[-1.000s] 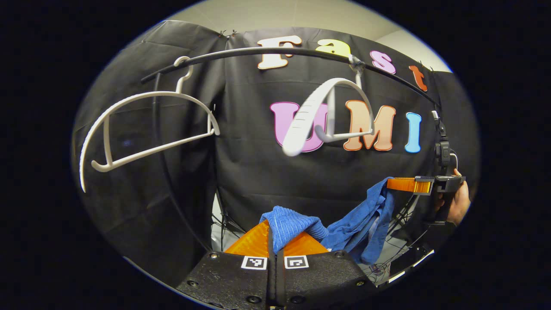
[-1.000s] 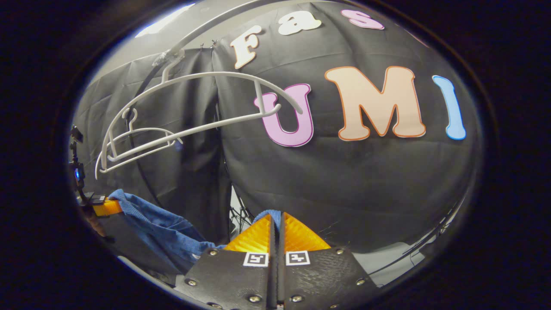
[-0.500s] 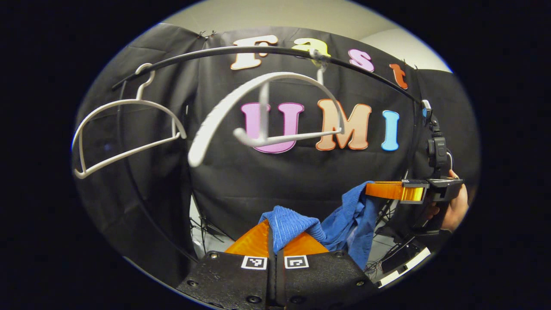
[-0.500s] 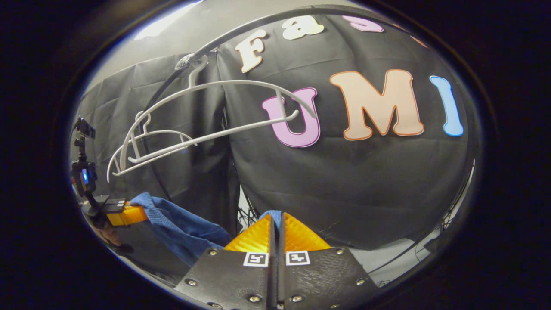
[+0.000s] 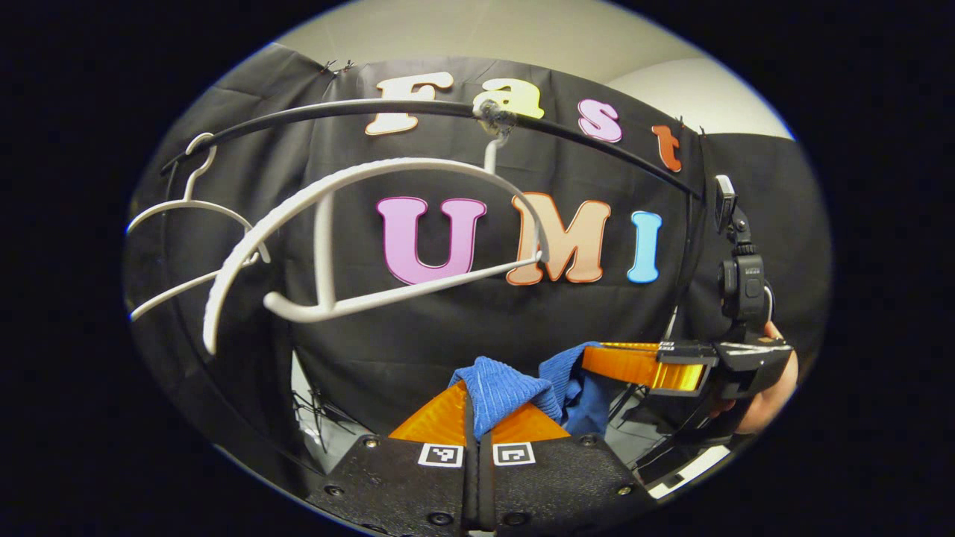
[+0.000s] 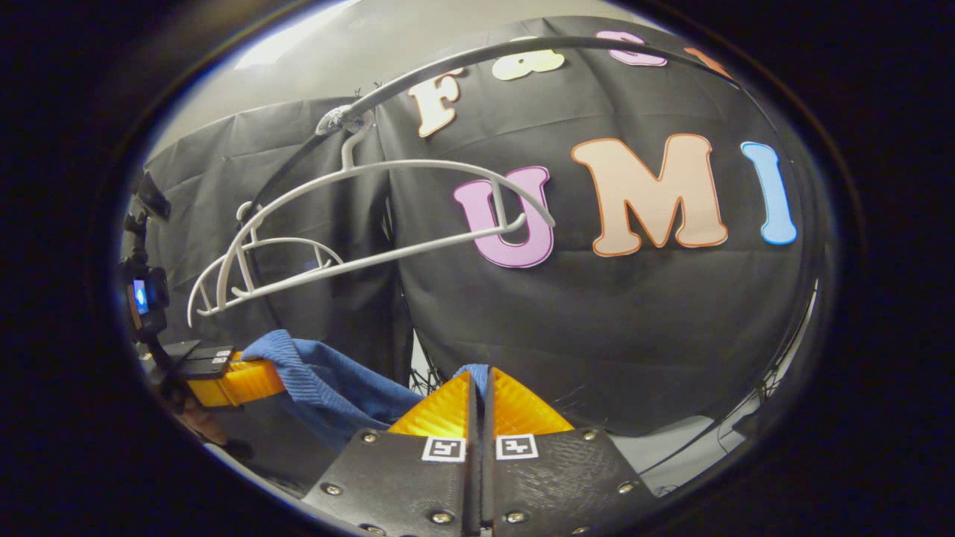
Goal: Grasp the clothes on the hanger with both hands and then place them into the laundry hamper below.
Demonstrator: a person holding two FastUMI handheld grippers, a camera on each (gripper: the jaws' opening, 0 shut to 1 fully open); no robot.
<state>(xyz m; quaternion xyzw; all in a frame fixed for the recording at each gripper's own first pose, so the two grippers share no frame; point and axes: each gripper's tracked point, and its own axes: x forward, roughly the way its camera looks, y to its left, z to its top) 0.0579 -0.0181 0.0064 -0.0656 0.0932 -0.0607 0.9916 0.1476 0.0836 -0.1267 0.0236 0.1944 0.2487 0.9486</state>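
A blue knitted garment (image 5: 507, 388) hangs slack between my two grippers, off the hanger. My left gripper (image 5: 475, 388) is shut on one bunched end of it. In the right gripper view my right gripper (image 6: 477, 377) is shut on the other end, a strip of blue garment (image 6: 328, 377) trailing left to the left gripper (image 6: 250, 380). The right gripper (image 5: 630, 364) and the hand (image 5: 765, 399) holding it appear at the right of the left gripper view, close by. A bare white hanger (image 5: 373, 246) swings on the black rail (image 5: 418, 110) above. The hamper is out of sight.
A second bare white hanger (image 5: 186, 224) hangs farther left on the rail. In the right gripper view both hangers (image 6: 358, 224) overlap under the rail (image 6: 462, 63). Black stand legs and cables (image 5: 313, 406) show below the cloth wall.
Both grippers have drawn closer together with the garment, so it sags less widely. The nearer hanger has swung round and shifted left in the left gripper view.
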